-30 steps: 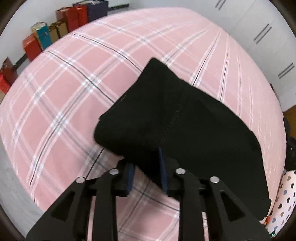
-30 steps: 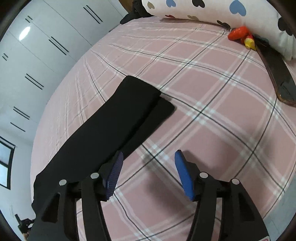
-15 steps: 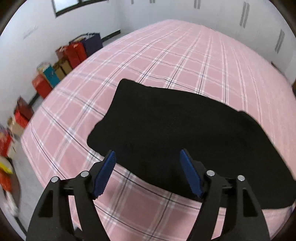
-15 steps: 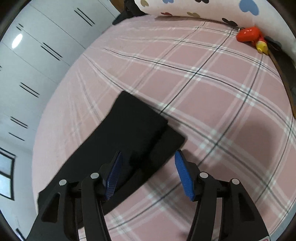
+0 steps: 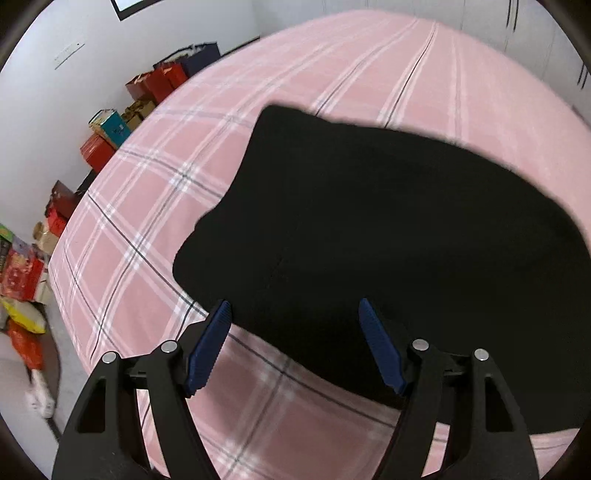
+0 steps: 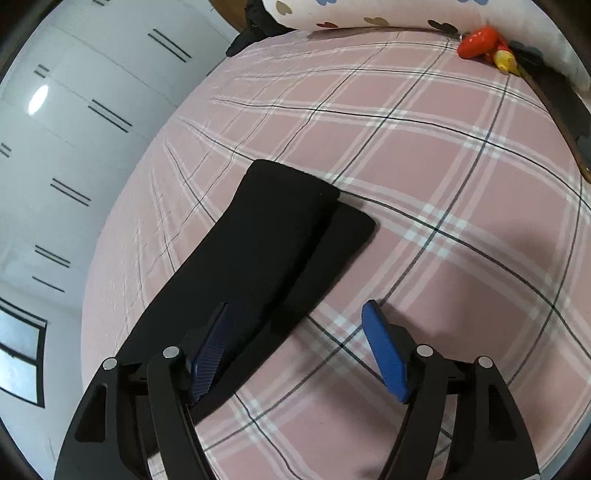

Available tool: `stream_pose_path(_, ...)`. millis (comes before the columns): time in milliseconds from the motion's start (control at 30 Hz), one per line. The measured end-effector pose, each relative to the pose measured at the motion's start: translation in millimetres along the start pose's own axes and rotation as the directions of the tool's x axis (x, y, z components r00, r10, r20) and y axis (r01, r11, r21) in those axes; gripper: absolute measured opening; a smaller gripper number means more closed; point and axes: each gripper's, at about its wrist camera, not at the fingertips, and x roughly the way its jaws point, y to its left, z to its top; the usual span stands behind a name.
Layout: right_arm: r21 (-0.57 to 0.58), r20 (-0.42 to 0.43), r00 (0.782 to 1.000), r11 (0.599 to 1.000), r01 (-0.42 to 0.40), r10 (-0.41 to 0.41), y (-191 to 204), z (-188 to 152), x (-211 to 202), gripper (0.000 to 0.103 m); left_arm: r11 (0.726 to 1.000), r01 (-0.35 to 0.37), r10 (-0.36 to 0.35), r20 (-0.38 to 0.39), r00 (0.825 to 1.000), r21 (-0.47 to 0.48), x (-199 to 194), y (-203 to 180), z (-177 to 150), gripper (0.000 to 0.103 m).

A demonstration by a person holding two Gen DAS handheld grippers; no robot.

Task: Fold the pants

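Black pants (image 5: 369, 240) lie flat on the pink plaid bed (image 5: 155, 206), folded lengthwise with one leg over the other. In the right wrist view the leg ends (image 6: 280, 229) point away, the top leg offset from the lower one. My left gripper (image 5: 293, 314) is open and empty, hovering above the wide end of the pants. My right gripper (image 6: 295, 314) is open and empty above the near edge of the legs, its left finger (image 6: 210, 350) over the fabric.
Gift boxes and bags (image 5: 110, 129) line the floor by the wall left of the bed. A heart-print pillow (image 6: 369, 11), a red and yellow toy (image 6: 480, 44) and a dark belt (image 6: 561, 122) lie at the bed's head. White wardrobes (image 6: 74, 129) stand beyond the bed.
My left gripper let go of the pants' wide end, opened and drew back; the fabric now lies flat. My right gripper stayed open and shifted over the leg ends.
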Motion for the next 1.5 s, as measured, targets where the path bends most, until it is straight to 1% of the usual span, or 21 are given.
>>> stream_pose_path(67, -0.033, 0.057, 0.998, 0.999, 0.023, -0.021, 8.0, -2.2, -14.1, 0.071, 1.000, 0.011, -0.012, -0.013, 1.000, -0.021, 13.8, 6.3, 3.2, 0.074)
stream_pose_path(133, -0.081, 0.092, 0.995, 0.996, 0.033, -0.026, 17.9, -5.9, -23.7, 0.071, 0.997, 0.041, -0.041, 0.000, 0.999, -0.069, 4.3, 13.2, 10.2, 0.069)
stream_pose_path(167, -0.111, 0.111, 0.994, 0.993, 0.029, -0.016, 23.2, -9.2, -30.4, 0.071, 0.992, 0.088, -0.085, 0.045, 0.995, -0.086, -9.7, 16.9, 17.2, 0.069)
stream_pose_path(233, -0.138, 0.131, 0.991, 0.990, 0.005, 0.014, 27.4, -15.4, -37.5, 0.071, 0.988, 0.127, -0.117, 0.110, 0.987, -0.088, -28.0, 20.5, 29.7, 0.070)
stream_pose_path(267, -0.150, 0.133, 0.990, 0.989, -0.015, 0.035, 28.6, -20.7, -39.4, 0.071, 0.990, 0.120, -0.109, 0.134, 0.985, -0.080, -34.9, 20.8, 41.0, 0.072)
stream_pose_path(333, -0.163, 0.128, 0.991, 0.986, -0.026, 0.047, 31.0, -28.4, -38.2, 0.071, 0.994, 0.093, -0.086, 0.116, 0.990, -0.060, -29.2, 18.7, 56.4, 0.078)
stream_pose_path(433, -0.172, 0.095, 0.995, 0.985, -0.009, 0.026, 32.8, -40.0, -32.1, 0.071, 1.000, 0.008, -0.008, 0.023, 1.000, -0.020, 13.1, 12.3, 79.8, 0.075)
stream_pose_path(500, -0.173, 0.095, 0.995, 0.985, 0.003, 0.014, 34.2, -44.0, -32.5, 0.071, 1.000, -0.026, 0.025, -0.043, 0.999, -0.003, 45.9, 11.1, 91.8, 0.075)
stream_pose_path(600, -0.200, 0.093, 0.996, 0.980, 0.022, -0.003, 38.2, -46.4, -34.4, 0.071, 0.994, -0.006, 0.001, -0.041, 0.999, -0.106, 65.8, 22.6, 108.3, 0.077)
stream_pose_path(667, -0.211, 0.080, 0.997, 0.977, 0.037, -0.020, 39.9, -46.6, -29.5, 0.071, 0.992, -0.019, 0.015, -0.035, 0.999, -0.126, 72.7, 26.1, 117.5, 0.079)
stream_pose_path(733, -0.202, 0.073, 0.997, 0.978, 0.053, -0.039, 39.0, -44.3, -24.4, 0.071, 0.990, -0.070, 0.066, -0.041, 0.997, -0.119, 83.0, 26.0, 121.5, 0.086)
stream_pose_path(833, -0.148, 0.080, 0.997, 0.988, 0.035, -0.023, 32.0, -38.1, -25.3, 0.071, 0.985, -0.062, 0.059, -0.024, 0.998, -0.160, 73.5, 33.2, 123.2, 0.083)
stream_pose_path(1000, -0.072, 0.090, 0.996, 0.997, 0.028, -0.021, 13.3, -18.5, -23.9, 0.071, 0.982, 0.082, -0.059, 0.136, 0.989, -0.172, 5.9, 45.6, 87.9, 0.083)
stream_pose_path(1100, -0.020, 0.083, 0.997, 1.000, 0.006, -0.005, 4.2, -3.7, -16.6, 0.071, 0.989, 0.118, -0.100, 0.176, 0.979, -0.090, -29.1, 37.7, 52.5, 0.084)
stream_pose_path(1200, 0.007, 0.112, 0.994, 1.000, 0.002, -0.003, 2.5, 10.0, -12.9, 0.071, 0.996, 0.083, -0.089, 0.224, 0.971, 0.033, -61.2, 13.2, 11.6, 0.087)
stream_pose_path(1267, -0.007, 0.202, 0.978, 0.998, 0.057, -0.055, 5.9, 20.7, -20.2, 0.071, 0.992, 0.069, -0.093, 0.253, 0.963, 0.104, -78.4, -2.8, -14.4, 0.088)
stream_pose_path(1333, -0.023, 0.245, 0.968, 0.998, 0.066, -0.058, 6.2, 33.3, -20.7, 0.071, 0.985, 0.034, -0.083, 0.285, 0.955, 0.171, -96.2, -22.5, -42.1, 0.089)
stream_pose_path(1400, -0.036, 0.175, 0.982, 0.996, 0.083, -0.076, 4.9, 49.6, -3.6, 0.071, 0.978, 0.031, -0.092, 0.291, 0.952, 0.206, -106.1, -35.4, -57.7, 0.090)
stream_pose_path(1433, -0.052, 0.126, 0.989, 0.995, 0.087, -0.080, 5.6, 54.5, 6.4, 0.068, 0.974, 0.052, -0.114, 0.280, 0.953, 0.219, -109.3, -42.3, -63.8, 0.091)
stream_pose_path(1467, -0.088, 0.076, 0.995, 0.994, 0.072, -0.066, 8.2, 57.2, 15.6, 0.051, 0.972, 0.071, -0.130, 0.263, 0.956, 0.223, -110.7, -48.6, -67.5, 0.091)
stream_pose_path(1500, -0.130, 0.052, 0.997, 0.990, 0.059, -0.053, 12.4, 58.6, 18.9, 0.009, 0.972, 0.086, -0.141, 0.250, 0.958, 0.220, -113.3, -51.8, -70.8, 0.091)
